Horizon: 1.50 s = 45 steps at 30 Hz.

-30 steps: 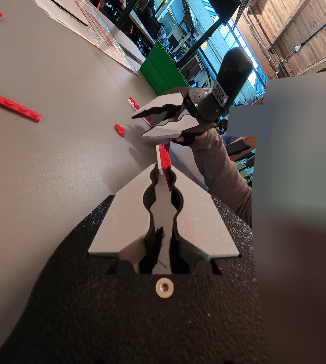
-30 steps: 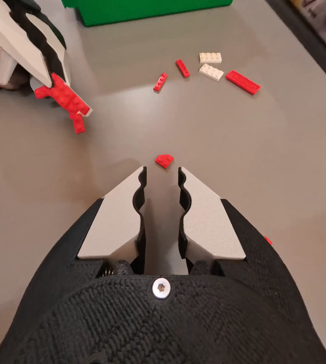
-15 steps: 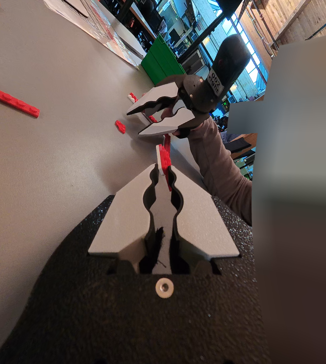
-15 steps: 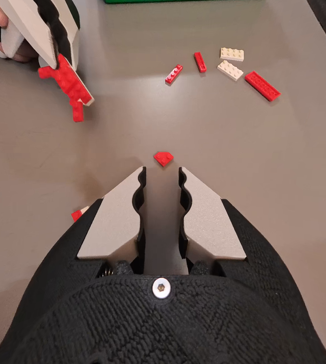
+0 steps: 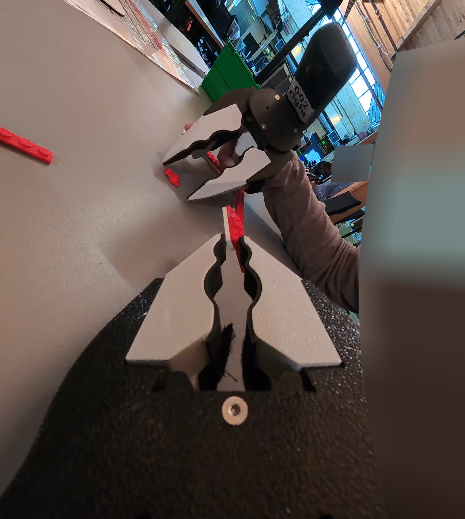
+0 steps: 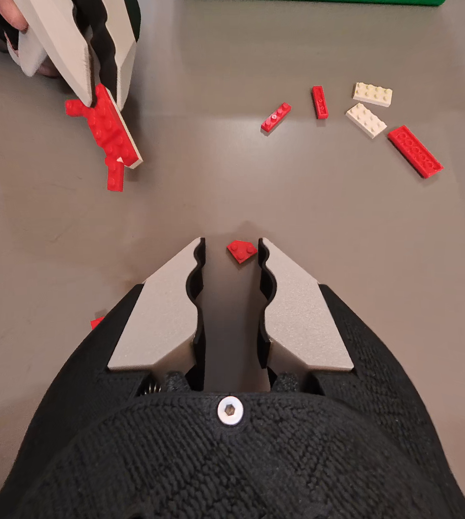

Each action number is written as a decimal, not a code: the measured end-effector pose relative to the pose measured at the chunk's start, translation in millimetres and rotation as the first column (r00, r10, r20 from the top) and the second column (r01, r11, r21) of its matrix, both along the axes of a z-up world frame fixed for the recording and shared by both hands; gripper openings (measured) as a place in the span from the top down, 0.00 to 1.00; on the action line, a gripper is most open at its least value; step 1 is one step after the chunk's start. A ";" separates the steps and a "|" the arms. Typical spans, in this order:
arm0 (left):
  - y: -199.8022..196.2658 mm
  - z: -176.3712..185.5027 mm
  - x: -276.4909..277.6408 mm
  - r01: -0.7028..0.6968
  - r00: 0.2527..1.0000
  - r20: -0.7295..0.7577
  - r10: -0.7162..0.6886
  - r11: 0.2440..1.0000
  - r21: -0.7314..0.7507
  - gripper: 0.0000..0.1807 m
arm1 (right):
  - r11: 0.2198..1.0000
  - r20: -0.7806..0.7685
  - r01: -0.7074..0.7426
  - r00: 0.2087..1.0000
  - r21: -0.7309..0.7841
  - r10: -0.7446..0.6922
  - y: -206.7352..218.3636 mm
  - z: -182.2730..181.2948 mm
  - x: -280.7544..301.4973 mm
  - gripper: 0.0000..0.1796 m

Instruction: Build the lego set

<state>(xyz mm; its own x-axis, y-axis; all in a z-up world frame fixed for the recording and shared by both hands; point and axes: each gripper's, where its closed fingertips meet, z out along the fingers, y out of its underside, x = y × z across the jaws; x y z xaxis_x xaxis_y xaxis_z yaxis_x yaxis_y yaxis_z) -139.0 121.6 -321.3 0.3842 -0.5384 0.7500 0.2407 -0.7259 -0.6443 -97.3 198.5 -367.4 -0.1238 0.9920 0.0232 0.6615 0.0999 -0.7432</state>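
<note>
while the grey surface (image 6: 310, 196) carries loose bricks, the left tongs (image 6: 105, 98) are clamped on the red and white lego assembly (image 6: 110, 134), held above it. the right tongs (image 6: 231, 244) hang apart, a small red wedge plate (image 6: 241, 250) lying between their tips.

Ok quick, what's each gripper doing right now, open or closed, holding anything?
Left gripper: shut on the red and white lego assembly.
Right gripper: open, empty, fingers either side of the small red wedge plate.
</note>
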 end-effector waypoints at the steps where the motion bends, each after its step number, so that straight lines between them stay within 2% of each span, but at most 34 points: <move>1: -0.1 0.0 0.0 0.000 1.000 0.000 0.000 1.000 0.000 0.96 | 1.000 0.008 0.000 1.000 -0.005 0.000 -0.5 -1.1 1.1 0.80; 12: -0.7 -0.2 0.8 0.006 1.000 -0.001 -0.006 1.000 0.000 0.96 | 0.993 0.106 -0.040 0.993 -0.115 0.052 -22.0 -1.9 24.4 0.85; 21: -1.5 -0.9 1.7 0.012 1.000 -0.006 -0.012 1.000 0.001 0.96 | 0.995 0.113 -0.041 0.992 -0.093 0.052 -20.1 -2.5 29.2 0.85; 26: -1.8 -1.2 2.2 0.016 1.000 -0.008 -0.016 1.000 -0.001 0.96 | 0.998 0.127 -0.044 0.991 -0.042 0.049 -18.5 -3.8 30.1 0.92; 31: -1.9 -0.4 2.0 0.018 1.000 0.002 -0.018 1.000 -0.005 0.96 | 0.998 0.101 0.065 0.993 -0.027 -0.062 -17.1 -3.7 27.2 0.92; 37: -2.6 1.4 1.6 0.022 1.000 0.017 -0.022 1.000 -0.004 0.96 | 0.910 0.008 0.410 0.912 -0.060 -0.411 -9.3 -2.6 24.0 0.91; 38: -2.9 1.5 1.8 0.024 1.000 0.017 -0.024 1.000 -0.003 0.96 | 0.900 -0.004 0.433 0.901 -0.041 -0.434 -9.7 -2.5 24.3 0.84; 39: -3.1 1.6 1.9 0.026 1.000 0.018 -0.025 1.000 -0.003 0.96 | 0.901 -0.016 0.434 0.901 -0.009 -0.434 -10.9 -2.3 24.6 0.77; 40: -3.2 1.6 1.9 0.026 1.000 0.017 -0.025 1.000 -0.002 0.96 | 0.909 -0.029 0.417 0.909 0.020 -0.416 -13.5 -1.2 24.2 0.75; 45: -3.2 1.4 2.0 0.026 1.000 0.016 -0.026 1.000 -0.003 0.96 | 0.944 -0.023 0.331 0.943 -0.017 -0.331 -26.9 0.6 21.0 0.76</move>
<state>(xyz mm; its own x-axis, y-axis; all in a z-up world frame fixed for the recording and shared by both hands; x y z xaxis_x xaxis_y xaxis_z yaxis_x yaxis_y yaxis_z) -137.0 118.5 -319.9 0.3583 -0.5455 0.7576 0.2321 -0.7340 -0.6383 -76.3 171.6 -366.7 0.2119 0.9772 0.0097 0.6368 -0.1305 -0.7599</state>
